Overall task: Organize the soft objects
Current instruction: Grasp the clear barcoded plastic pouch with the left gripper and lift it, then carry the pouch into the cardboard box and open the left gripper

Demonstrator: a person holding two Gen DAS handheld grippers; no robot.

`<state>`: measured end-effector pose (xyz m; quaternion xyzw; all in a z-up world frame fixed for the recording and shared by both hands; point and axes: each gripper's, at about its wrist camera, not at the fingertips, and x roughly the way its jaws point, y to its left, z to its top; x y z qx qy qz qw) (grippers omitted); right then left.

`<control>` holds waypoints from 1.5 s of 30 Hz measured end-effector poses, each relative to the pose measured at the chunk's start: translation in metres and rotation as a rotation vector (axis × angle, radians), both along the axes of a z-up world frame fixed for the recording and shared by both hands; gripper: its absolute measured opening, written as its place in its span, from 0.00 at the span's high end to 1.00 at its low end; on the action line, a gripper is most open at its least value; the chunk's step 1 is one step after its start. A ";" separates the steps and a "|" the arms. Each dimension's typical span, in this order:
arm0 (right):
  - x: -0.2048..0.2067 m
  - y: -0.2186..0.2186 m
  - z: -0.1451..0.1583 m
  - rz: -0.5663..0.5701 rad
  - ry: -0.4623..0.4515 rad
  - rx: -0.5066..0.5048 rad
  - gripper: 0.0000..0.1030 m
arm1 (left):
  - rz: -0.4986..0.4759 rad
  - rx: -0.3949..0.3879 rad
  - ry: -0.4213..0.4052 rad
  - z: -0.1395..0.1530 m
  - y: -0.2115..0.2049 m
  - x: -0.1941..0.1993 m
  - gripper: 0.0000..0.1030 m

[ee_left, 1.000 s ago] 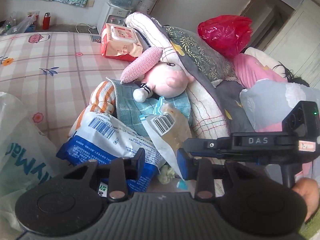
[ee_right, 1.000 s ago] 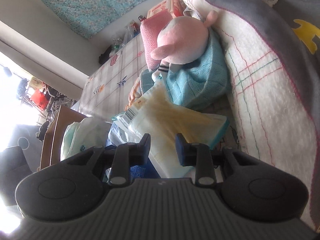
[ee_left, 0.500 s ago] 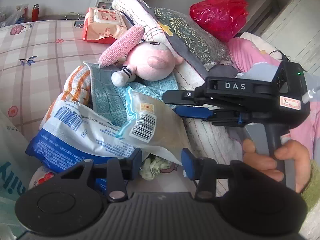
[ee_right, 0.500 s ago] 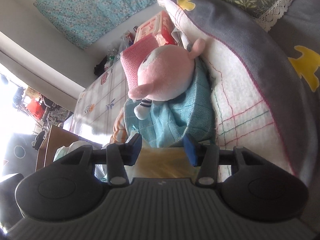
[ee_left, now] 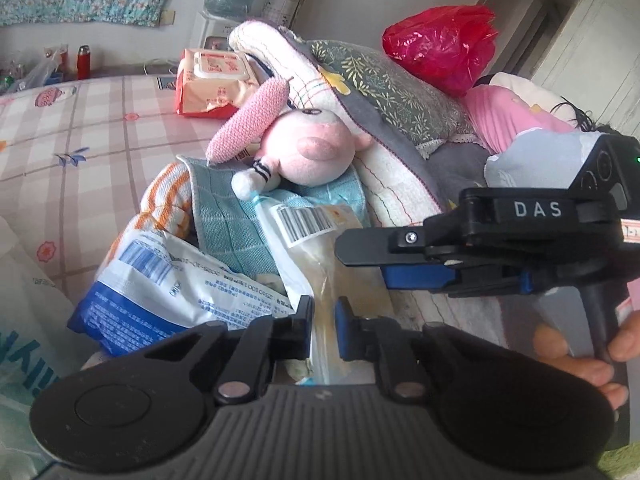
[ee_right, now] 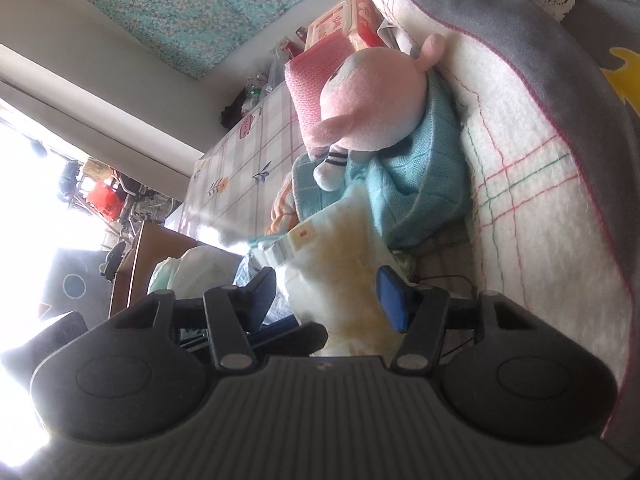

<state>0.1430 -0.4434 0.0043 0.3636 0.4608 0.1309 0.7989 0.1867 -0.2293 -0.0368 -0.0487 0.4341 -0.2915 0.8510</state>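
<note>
A clear plastic packet with a barcode and yellowish contents lies on a pile of soft things. My left gripper is shut on its near end. My right gripper is open, its jaws on either side of the same packet; it shows from the side in the left wrist view. Behind lie a pink plush pig, a teal knitted cloth, an orange-striped towel and a blue-white packet.
A folded white and grey blanket and pillows sit right of the pile. A wet-wipes pack and a red bag lie behind. A white plastic bag is at the left. The checked bed sheet stretches left.
My left gripper has shut on the clear packet's near end. My right gripper has opened wide and drawn back to the packet, which now stands between its jaws.
</note>
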 end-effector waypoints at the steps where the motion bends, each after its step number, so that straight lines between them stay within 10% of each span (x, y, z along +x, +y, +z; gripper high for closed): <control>1: -0.003 0.001 0.002 0.005 -0.005 0.017 0.46 | 0.006 0.007 -0.021 0.005 0.004 -0.002 0.91; 16: -0.012 0.013 -0.023 -0.073 0.003 0.076 0.50 | 0.051 0.055 -0.004 0.000 0.027 0.005 0.94; 22: -0.022 0.035 -0.004 -0.069 -0.037 -0.009 0.70 | 0.040 0.050 -0.038 0.014 0.038 -0.004 0.95; 30: -0.037 0.070 0.056 -0.014 -0.136 -0.044 0.71 | 0.082 0.028 -0.140 0.066 0.083 -0.034 0.95; 45: 0.060 0.339 0.143 0.509 -0.231 0.071 0.72 | 0.591 0.174 -0.208 0.143 0.323 -0.040 0.94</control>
